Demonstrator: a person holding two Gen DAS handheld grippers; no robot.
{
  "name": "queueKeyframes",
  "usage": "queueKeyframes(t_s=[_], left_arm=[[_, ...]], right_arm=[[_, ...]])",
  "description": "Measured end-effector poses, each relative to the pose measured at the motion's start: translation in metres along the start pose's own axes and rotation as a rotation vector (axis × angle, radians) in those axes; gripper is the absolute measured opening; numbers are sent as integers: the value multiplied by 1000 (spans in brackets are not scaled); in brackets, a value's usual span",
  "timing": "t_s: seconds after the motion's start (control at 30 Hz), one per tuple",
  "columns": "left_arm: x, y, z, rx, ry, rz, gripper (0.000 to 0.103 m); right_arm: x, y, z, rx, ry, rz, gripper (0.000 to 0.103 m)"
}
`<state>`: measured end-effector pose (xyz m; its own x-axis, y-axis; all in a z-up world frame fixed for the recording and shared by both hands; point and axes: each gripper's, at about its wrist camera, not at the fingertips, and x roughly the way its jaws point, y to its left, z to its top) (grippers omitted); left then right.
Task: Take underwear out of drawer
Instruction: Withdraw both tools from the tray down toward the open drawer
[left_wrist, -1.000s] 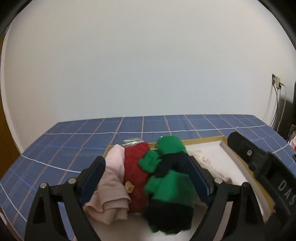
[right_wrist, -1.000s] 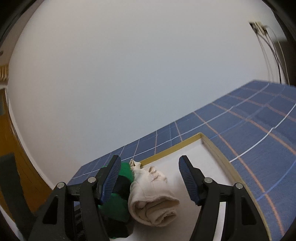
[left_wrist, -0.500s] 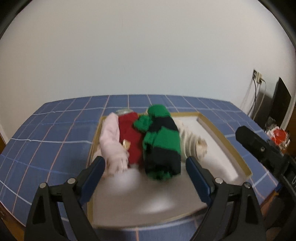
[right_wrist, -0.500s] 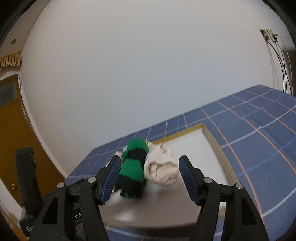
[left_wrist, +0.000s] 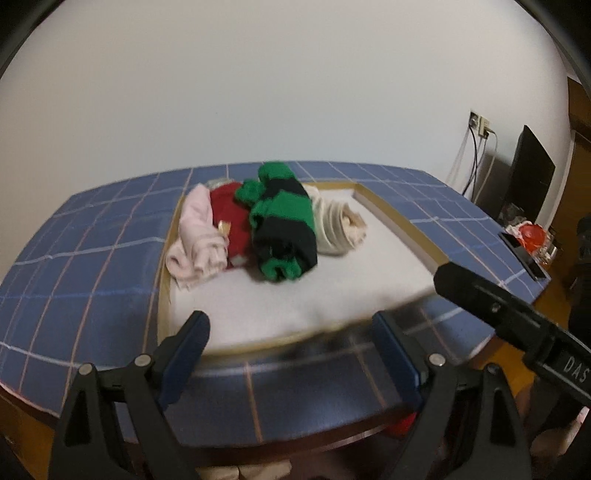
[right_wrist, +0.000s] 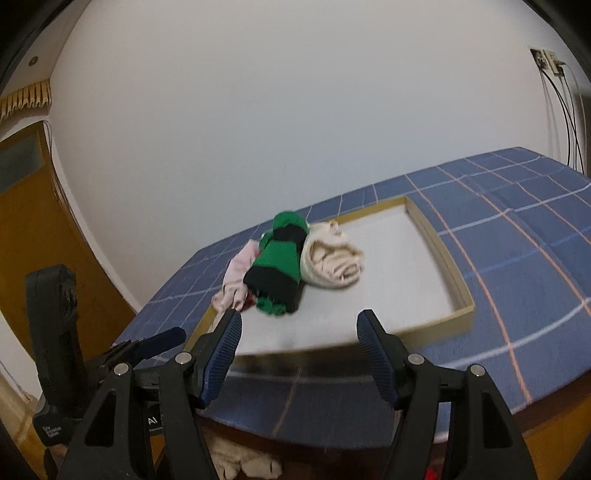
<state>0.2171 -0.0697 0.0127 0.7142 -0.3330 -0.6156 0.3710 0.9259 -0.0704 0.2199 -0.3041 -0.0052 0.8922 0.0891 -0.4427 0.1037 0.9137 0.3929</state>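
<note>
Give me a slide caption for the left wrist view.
Open left gripper before a shallow tray holding four rolled garments.

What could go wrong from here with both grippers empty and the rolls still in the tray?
1. The green-and-black roll lies pressed against the red roll and the cream roll; open fingers may snag two at once.
2. The pink roll overhangs the tray rim on the table; a nudge could push it out.
3. Both views are motion-blurred, so aiming may be off.
</note>
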Motion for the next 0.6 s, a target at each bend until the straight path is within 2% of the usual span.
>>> queueKeyframes(t_s=[0.4, 0.6], left_arm=[[-18, 10, -49, -31, 81, -36, 90], [-24, 18, -80, -50, 131, -49, 90]], right_arm=[[-26, -11, -42, 56, 98, 3, 67], [-42, -16, -64, 82, 115, 4, 67]])
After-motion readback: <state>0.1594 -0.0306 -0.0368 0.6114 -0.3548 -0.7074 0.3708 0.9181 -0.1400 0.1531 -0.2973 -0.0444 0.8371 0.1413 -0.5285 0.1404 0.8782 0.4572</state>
